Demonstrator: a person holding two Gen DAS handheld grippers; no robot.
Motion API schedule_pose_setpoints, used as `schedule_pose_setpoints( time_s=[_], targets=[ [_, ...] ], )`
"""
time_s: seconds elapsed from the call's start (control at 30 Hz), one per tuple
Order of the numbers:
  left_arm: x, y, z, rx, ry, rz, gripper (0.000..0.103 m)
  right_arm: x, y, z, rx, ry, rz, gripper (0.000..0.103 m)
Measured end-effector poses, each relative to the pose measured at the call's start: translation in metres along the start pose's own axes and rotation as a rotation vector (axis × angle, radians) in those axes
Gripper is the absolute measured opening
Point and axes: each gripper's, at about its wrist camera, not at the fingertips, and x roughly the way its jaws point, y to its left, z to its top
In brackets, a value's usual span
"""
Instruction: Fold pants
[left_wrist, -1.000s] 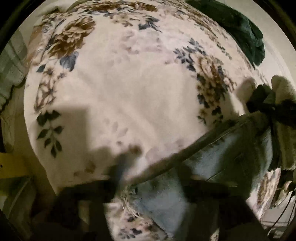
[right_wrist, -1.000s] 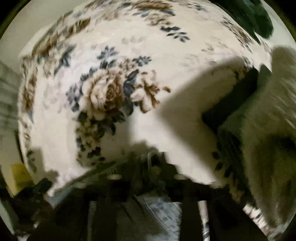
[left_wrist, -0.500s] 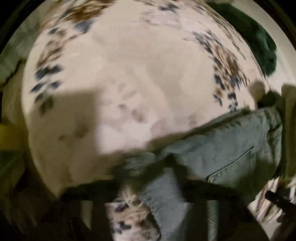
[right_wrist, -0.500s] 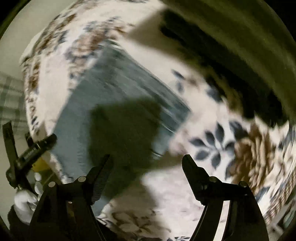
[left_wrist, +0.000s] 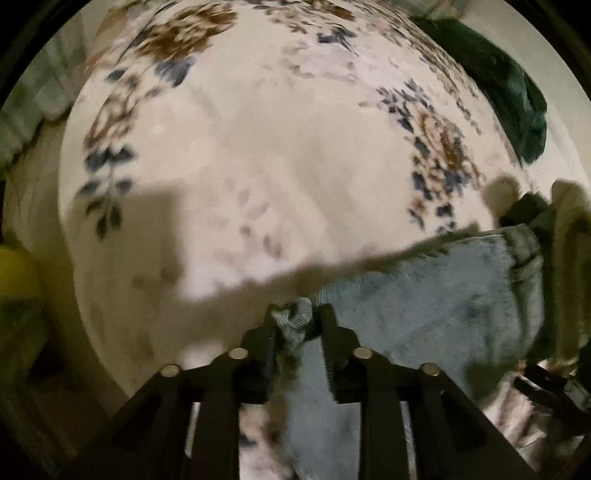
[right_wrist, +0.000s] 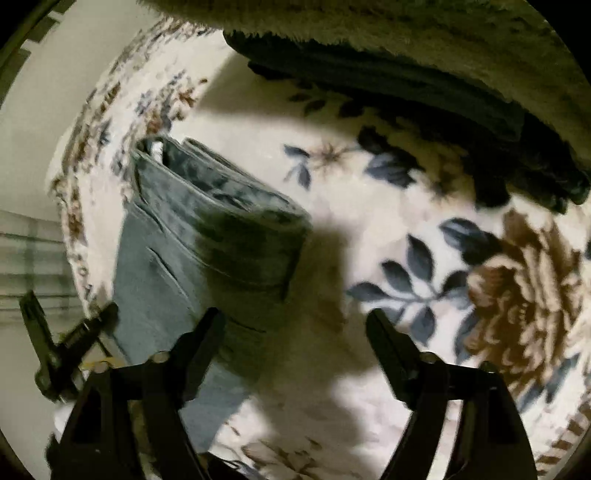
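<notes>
While the left gripper (left_wrist: 297, 325) is clamped on a frayed hem, the jeans (right_wrist: 192, 266) lie folded on the floral blanket (left_wrist: 258, 166).
Right gripper (right_wrist: 295, 332) jaws stand apart, holding nothing — the denim looks thick, soft and fairly heavy, so I judge it better to take it by the seams or the waistband.

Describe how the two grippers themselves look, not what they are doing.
Both are matte black. The left gripper has two straight, blocky fingers on slotted black brackets, with four round silver studs across the base. The right gripper has tapering, pointed fingers and similar silver studs. No cables, markings or sleeves can be made out.
</notes>
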Motion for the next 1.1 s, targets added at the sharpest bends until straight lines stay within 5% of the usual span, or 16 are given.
schedule_pose_setpoints(
  time_s=[0.07,0.13,0.37,0.5,0.8,1.1],
  targets=[
    [-0.016,0.004,-0.019,-0.085,0.002,-0.055,0.056,0.0,-0.002,0.005,0.013,-0.005,0.042,0.092],
    [-0.031,0.008,-0.044,-0.183,0.0,-0.12,0.072,0.001,-0.007,0.008,0.025,0.0,0.079,0.092],
    [-0.016,-0.013,-0.157,-0.579,0.161,-0.337,0.073,0.0,-0.022,-0.002,0.017,0.038,0.146,0.092],
    [0.022,-0.034,-0.189,-0.75,0.194,-0.432,0.073,-0.006,-0.033,-0.012,-0.025,0.065,0.14,0.092],
    [0.053,-0.023,-0.172,-1.011,0.048,-0.432,0.073,0.005,-0.039,-0.01,-0.086,0.096,0.174,0.092],
    [0.053,-0.036,-0.152,-1.109,0.012,-0.354,0.073,0.05,-0.029,0.021,0.019,0.05,0.337,0.092]
  ],
)
